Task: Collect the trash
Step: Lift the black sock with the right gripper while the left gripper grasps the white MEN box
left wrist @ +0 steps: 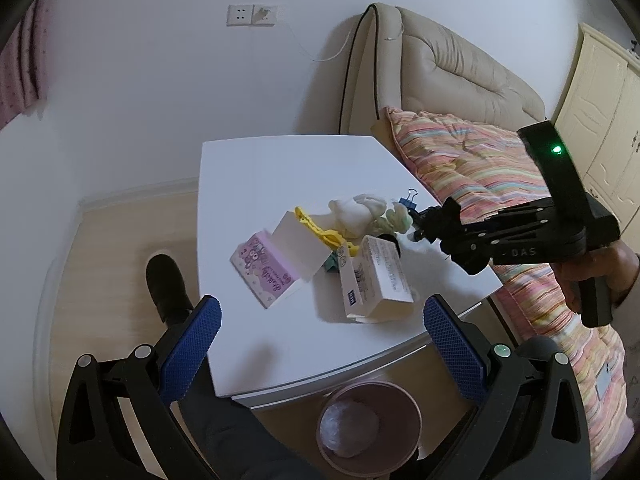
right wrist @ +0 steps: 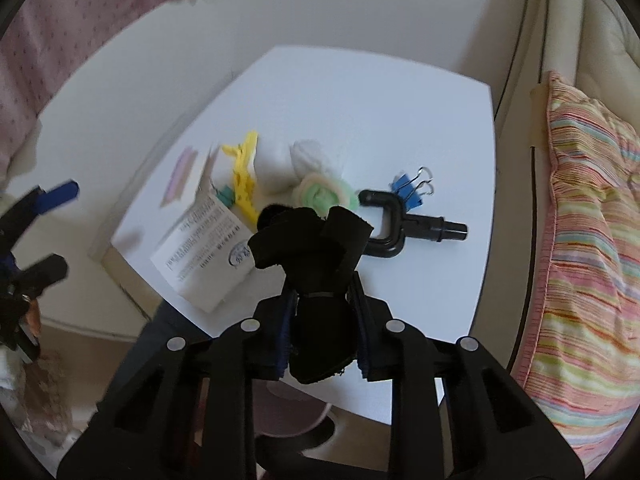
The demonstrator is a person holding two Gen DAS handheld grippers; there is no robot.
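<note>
Trash lies clustered near the middle of the white surface (left wrist: 256, 176): a pink-printed box (left wrist: 266, 276) with its white flap up, a white carton with printed text (left wrist: 376, 280) just beside it, a yellow clothespin (left wrist: 324, 232) between them, and behind those a crumpled white tissue (left wrist: 356, 212) touching a pale green wad (left wrist: 394, 218). I see blue binder clips (right wrist: 410, 190) near the far edge, next to a black U-shaped plastic piece (right wrist: 400, 226).

I have my right hand-held gripper (right wrist: 322, 340) clenched on a black bundle of fabric (right wrist: 312, 264), cinched round the middle by a thin tie; the bundle rises out between the blue pads (right wrist: 282, 336) and blocks part of the carton from the right wrist view. From the left wrist view that gripper sits above the surface's right side, near the tissue and wad.

My left hand-held gripper (left wrist: 322, 354) is released, its blue-padded fingers (left wrist: 192, 350) spread wide above the near edge of the surface. Below it on the floor stands a pink waste bin (left wrist: 412, 412) with crumpled clear plastic inside.

A striped quilt (left wrist: 472, 168) lies on the bed beside the surface.
</note>
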